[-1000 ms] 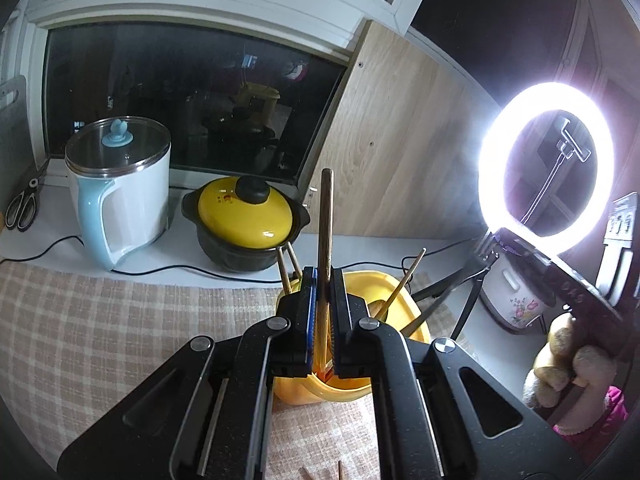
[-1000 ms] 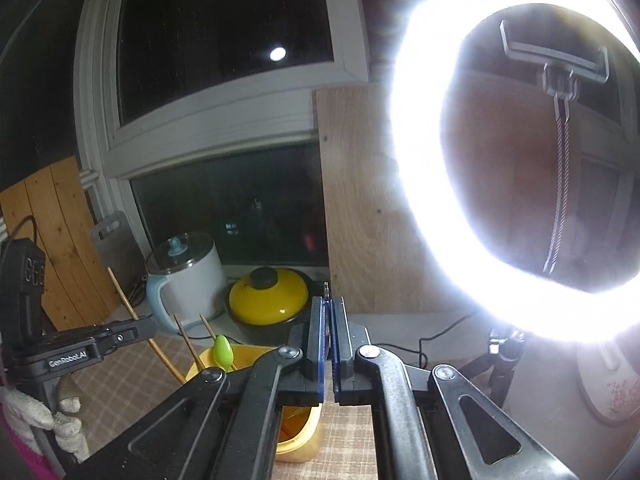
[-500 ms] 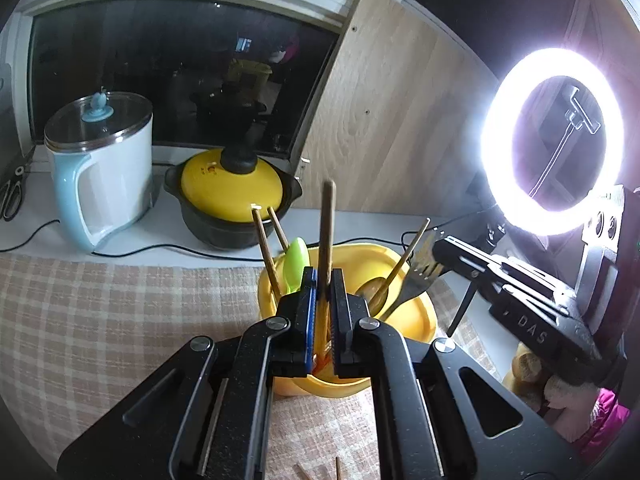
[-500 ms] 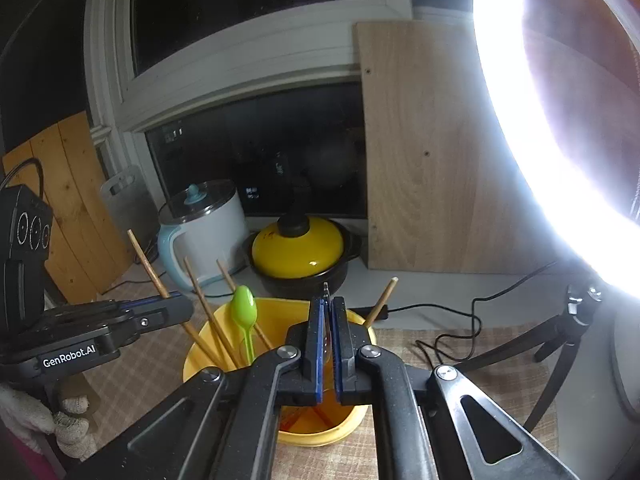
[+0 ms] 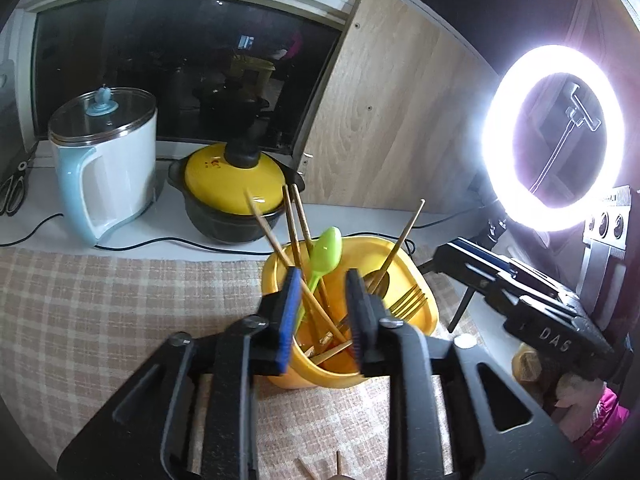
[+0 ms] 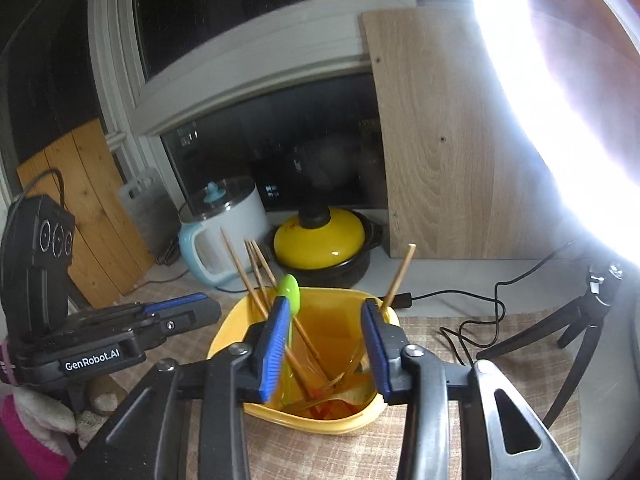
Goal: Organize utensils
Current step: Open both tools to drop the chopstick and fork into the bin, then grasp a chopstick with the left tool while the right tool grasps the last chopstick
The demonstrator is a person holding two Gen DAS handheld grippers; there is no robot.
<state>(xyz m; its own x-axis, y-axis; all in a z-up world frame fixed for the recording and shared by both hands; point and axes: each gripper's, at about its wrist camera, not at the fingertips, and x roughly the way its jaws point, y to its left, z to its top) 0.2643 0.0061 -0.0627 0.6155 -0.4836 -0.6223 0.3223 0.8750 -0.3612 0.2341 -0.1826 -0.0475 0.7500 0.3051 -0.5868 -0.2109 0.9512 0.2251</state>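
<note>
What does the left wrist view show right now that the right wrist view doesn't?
Left wrist only: a gold fork inside the yellow container, scissors at the far left edge, and the whole ring light.

Right wrist only: orange wooden boards leaning at the left, and a tripod on the right.

Both: the container holding chopsticks and a green spoon, the kettle, the yellow-lidded pot, and both tongs opening over the container with nothing gripped.
</note>
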